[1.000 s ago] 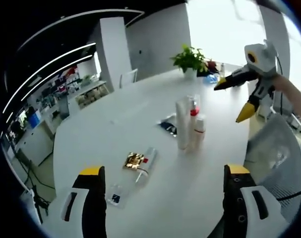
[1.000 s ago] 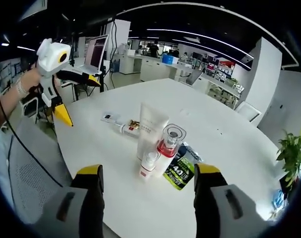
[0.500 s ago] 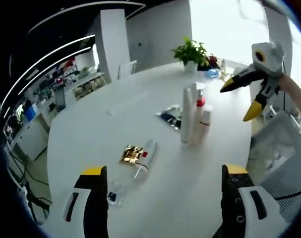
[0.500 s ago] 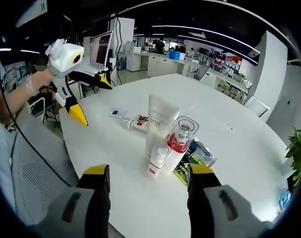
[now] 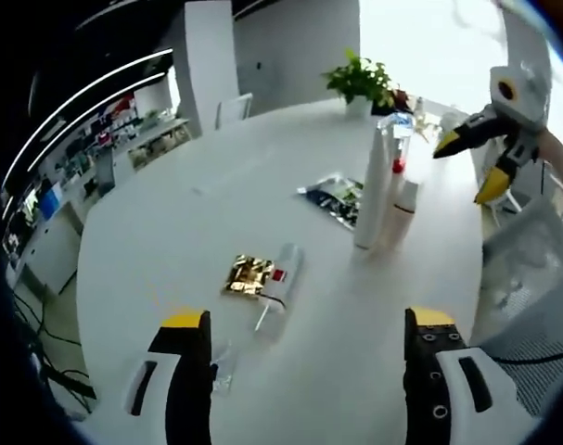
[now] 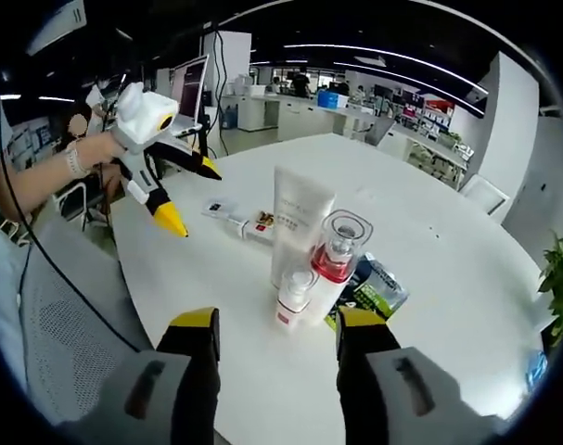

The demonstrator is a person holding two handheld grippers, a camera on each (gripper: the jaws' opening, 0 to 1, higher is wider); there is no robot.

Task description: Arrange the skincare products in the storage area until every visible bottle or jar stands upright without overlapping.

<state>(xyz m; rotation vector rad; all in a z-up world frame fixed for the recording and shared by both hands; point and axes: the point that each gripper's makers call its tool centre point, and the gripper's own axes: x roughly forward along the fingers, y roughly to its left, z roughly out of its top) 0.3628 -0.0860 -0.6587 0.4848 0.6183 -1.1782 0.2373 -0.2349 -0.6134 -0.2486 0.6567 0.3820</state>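
Both grippers, left gripper and right gripper, jaws apart, empty. Tall tube, pump bottle, small bottle upright, clustered, touching. Small tube lying flat nearer left gripper. Risk: right jaws bump cluster, toppling bottles.

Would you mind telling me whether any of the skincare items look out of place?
Yes: a small white tube with a red label lies flat beside a gold foil sachet, while the tall white tube and its neighbours stand upright.
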